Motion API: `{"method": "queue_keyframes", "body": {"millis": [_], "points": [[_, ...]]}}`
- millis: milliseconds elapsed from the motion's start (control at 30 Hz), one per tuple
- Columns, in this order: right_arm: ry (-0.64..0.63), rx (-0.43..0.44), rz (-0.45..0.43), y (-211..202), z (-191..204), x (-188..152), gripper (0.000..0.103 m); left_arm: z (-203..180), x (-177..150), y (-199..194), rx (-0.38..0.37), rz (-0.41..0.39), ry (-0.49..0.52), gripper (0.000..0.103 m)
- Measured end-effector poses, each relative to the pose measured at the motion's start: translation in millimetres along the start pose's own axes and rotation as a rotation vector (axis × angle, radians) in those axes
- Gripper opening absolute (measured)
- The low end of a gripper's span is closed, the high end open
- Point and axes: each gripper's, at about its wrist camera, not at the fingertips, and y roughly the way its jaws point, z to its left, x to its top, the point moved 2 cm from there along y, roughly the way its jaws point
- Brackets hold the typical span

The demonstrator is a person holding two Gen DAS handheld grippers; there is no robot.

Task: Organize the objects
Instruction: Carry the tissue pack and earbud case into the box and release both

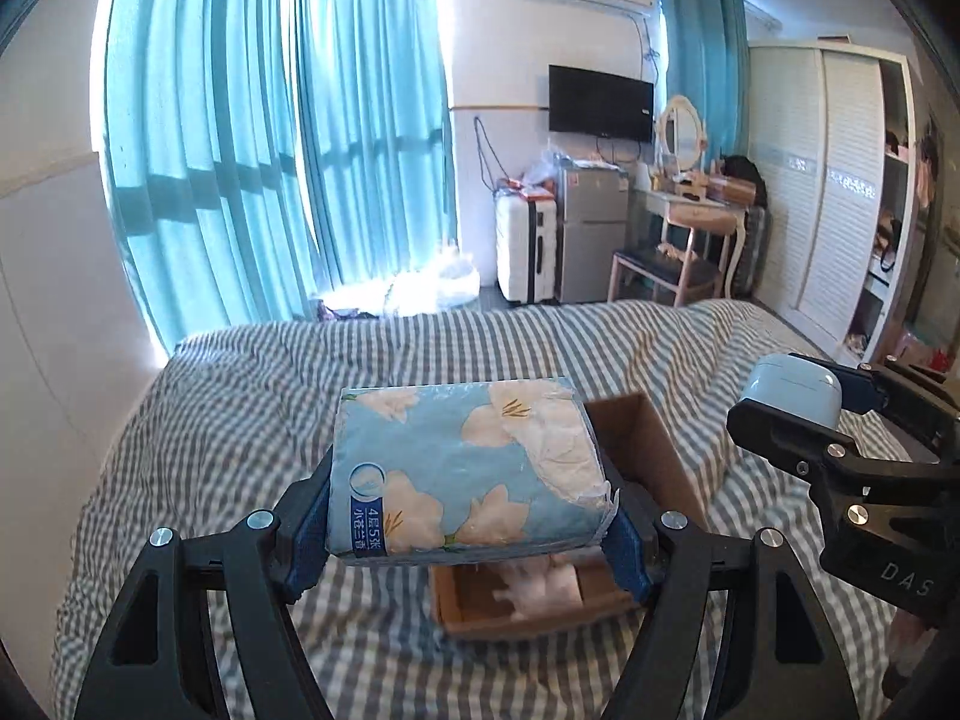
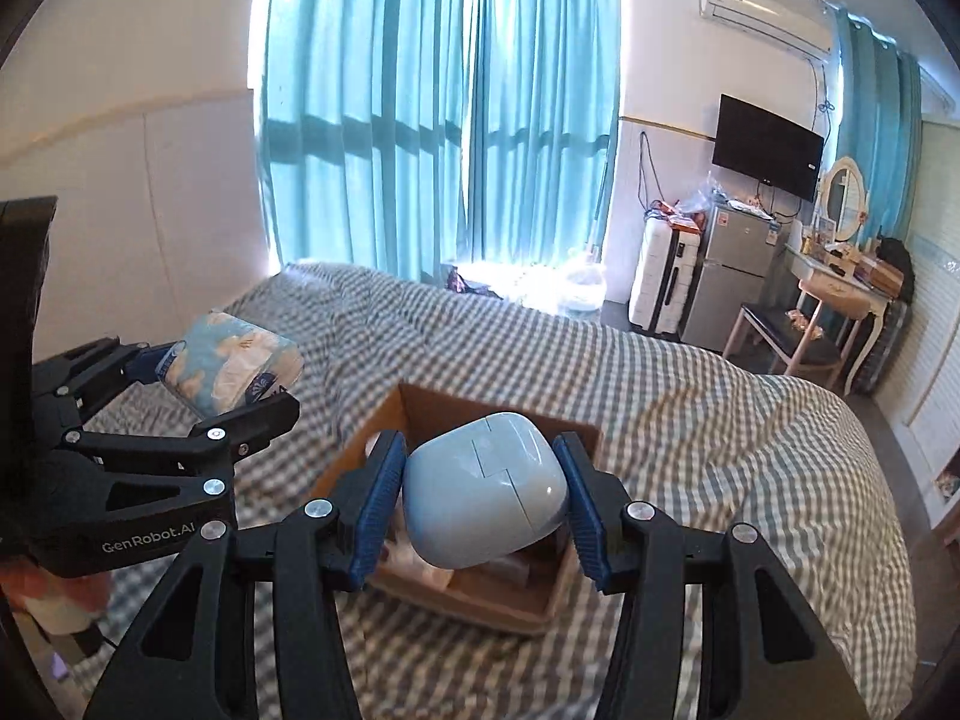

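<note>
My left gripper is shut on a blue floral tissue pack and holds it above an open cardboard box on the bed. The pack also shows in the right wrist view. My right gripper is shut on a pale blue earbud case and holds it over the same box. The case also shows in the left wrist view, to the right of the box. The box has pale wrapped items inside.
The box sits on a grey-and-white checked bedspread. Beyond the bed stand teal curtains, a white suitcase, a small fridge, a dressing table with a chair and a wardrobe.
</note>
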Motion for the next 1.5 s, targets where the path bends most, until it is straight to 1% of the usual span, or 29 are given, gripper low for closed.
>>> {"method": "queue_keyframes", "body": {"millis": [133, 267, 400, 500, 567, 733, 800, 867, 1033, 1100, 1300, 1433, 1467, 1500], "points": [[0.011, -0.010, -0.002, 30.1, -11.0, 21.3, 0.051, 0.8, 16.6, 33.6, -0.017, -0.008, 0.020, 0.076], [0.051, -0.005, 0.021, 67.9, -26.9, 30.6, 0.051, -8.3, 14.4, 73.1, -0.049, 0.012, 0.057, 0.076], [0.091, 0.008, 0.071, 105.5, -39.5, 23.3, 0.051, -19.3, -1.9, 109.4, -0.109, 0.052, 0.078, 0.076], [0.113, 0.010, 0.116, 135.2, -45.6, 12.2, 0.051, -29.1, -12.9, 131.2, -0.109, 0.071, 0.129, 0.076], [0.117, 0.007, 0.143, 151.7, -48.3, 3.3, 0.051, -34.9, -20.1, 145.4, -0.122, 0.092, 0.151, 0.076], [0.088, 0.001, 0.195, 182.2, -48.1, -12.7, 0.051, -41.0, -32.0, 168.4, -0.175, 0.132, 0.145, 0.076], [0.091, 0.006, 0.209, 189.2, -49.6, -17.0, 0.051, -38.6, -35.7, 175.7, -0.190, 0.158, 0.129, 0.076], [0.082, -0.010, 0.221, 196.4, -49.6, -19.5, 0.051, -34.5, -38.6, 178.5, -0.209, 0.175, 0.108, 0.076], [0.094, -0.012, 0.259, 207.9, -50.4, -27.9, 0.051, -32.5, -48.7, 184.9, -0.211, 0.202, 0.103, 0.076], [0.103, -0.015, 0.273, 210.8, -51.9, -31.5, 0.051, -32.4, -52.8, 189.2, -0.225, 0.223, 0.086, 0.076], [0.115, -0.031, 0.314, 216.3, -52.9, -41.9, 0.051, -28.5, -53.6, 190.5, -0.241, 0.239, 0.054, 0.076], [0.125, -0.039, 0.330, 217.1, -54.5, -45.3, 0.051, -24.8, -55.4, 192.4, -0.260, 0.256, 0.025, 0.078], [0.132, -0.038, 0.334, 217.1, -55.3, -46.4, 0.052, -24.4, -55.4, 191.7, -0.265, 0.255, 0.018, 0.079], [0.142, -0.033, 0.332, 216.5, -56.7, -46.6, 0.059, -24.1, -55.0, 190.9, -0.264, 0.255, 0.012, 0.082]]}}
